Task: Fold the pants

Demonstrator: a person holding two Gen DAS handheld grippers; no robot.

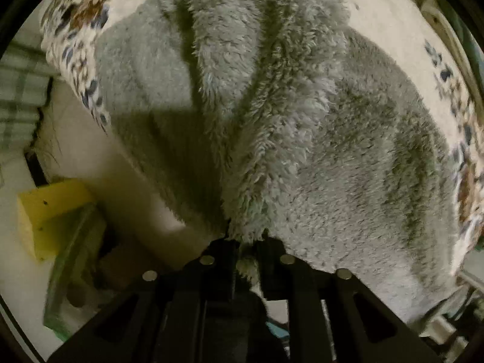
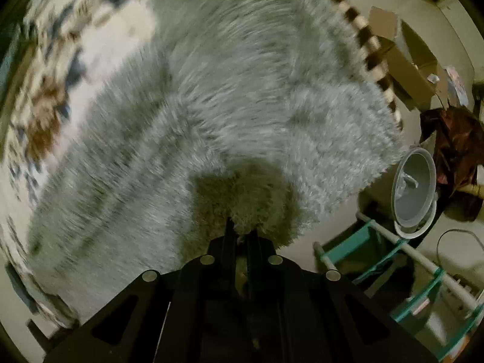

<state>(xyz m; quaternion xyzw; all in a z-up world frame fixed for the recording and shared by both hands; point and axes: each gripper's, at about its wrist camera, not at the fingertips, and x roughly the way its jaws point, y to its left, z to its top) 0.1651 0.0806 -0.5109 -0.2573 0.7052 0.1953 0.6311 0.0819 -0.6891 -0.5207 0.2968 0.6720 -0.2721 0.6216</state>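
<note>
The pants (image 1: 272, 127) are grey and fluffy, spread over a cream bed cover with a blue and brown flower print (image 1: 75, 45). My left gripper (image 1: 245, 239) points down and is shut on a bunched edge of the fleece, which hangs up between its black fingers. In the right wrist view the same grey pants (image 2: 211, 115) fill the middle, blurred by motion. My right gripper (image 2: 243, 230) is shut on a tuft of the fleece, and the cloth rises to its tips. The fingertips of both grippers are hidden in the pile.
Left of the bed lie a yellow block (image 1: 48, 211) and a green-edged tray (image 1: 72, 260) on the floor. To the right stand a cardboard box (image 2: 405, 69), a white fan-like appliance (image 2: 414, 190), a dark red bag (image 2: 453, 151) and a teal and white rack (image 2: 393, 260).
</note>
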